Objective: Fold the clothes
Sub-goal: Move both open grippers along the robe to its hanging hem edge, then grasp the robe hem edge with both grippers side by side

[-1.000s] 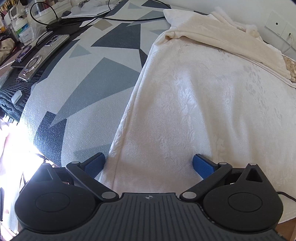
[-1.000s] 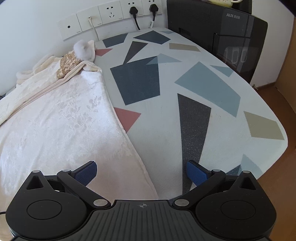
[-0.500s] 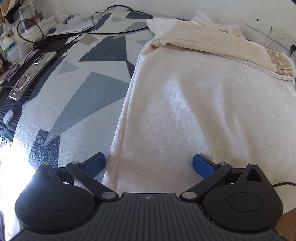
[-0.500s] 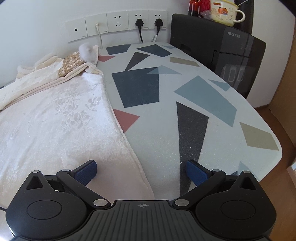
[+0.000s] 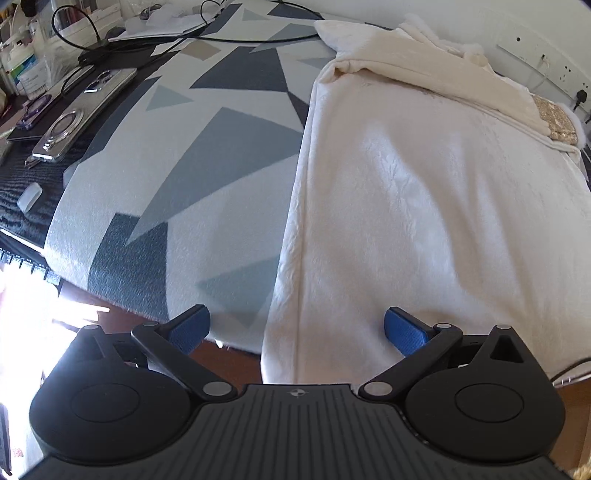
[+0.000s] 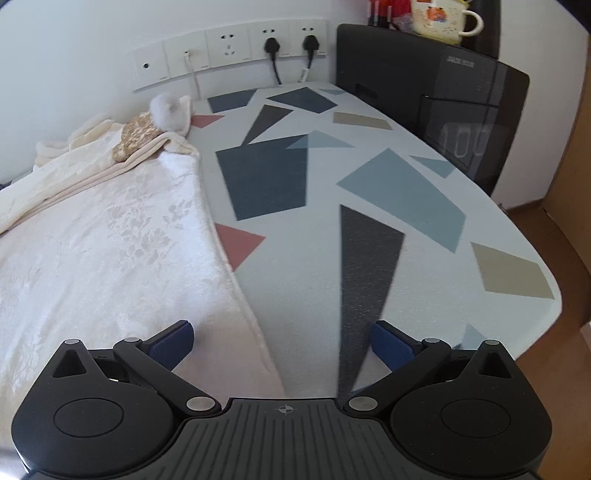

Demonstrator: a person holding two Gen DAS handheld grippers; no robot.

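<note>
A cream fleece garment [image 5: 424,206] with a faint flower pattern lies flat on the patterned table, its far end folded over with a gold patch [image 5: 557,123] and a white fluffy trim [image 6: 168,110]. My left gripper [image 5: 297,328] is open at the garment's near left corner, the hem between its blue pads [image 5: 190,328]. In the right wrist view the same garment [image 6: 96,251] fills the left side. My right gripper [image 6: 282,341] is open over its near right edge, one pad [image 6: 173,341] above the cloth and the other above the tablecloth.
The table carries a cloth with grey, blue and pink shapes [image 6: 332,206]. Phones [image 5: 74,122], cables [image 5: 207,35] and bottles crowd the far left. A black appliance [image 6: 443,107] with a mug [image 6: 439,16] on top stands at the far right, below wall sockets [image 6: 229,51].
Both grippers have drawn back toward the near table edge and stayed open. The left view has swung slightly left, with the floor now showing under its left finger.
</note>
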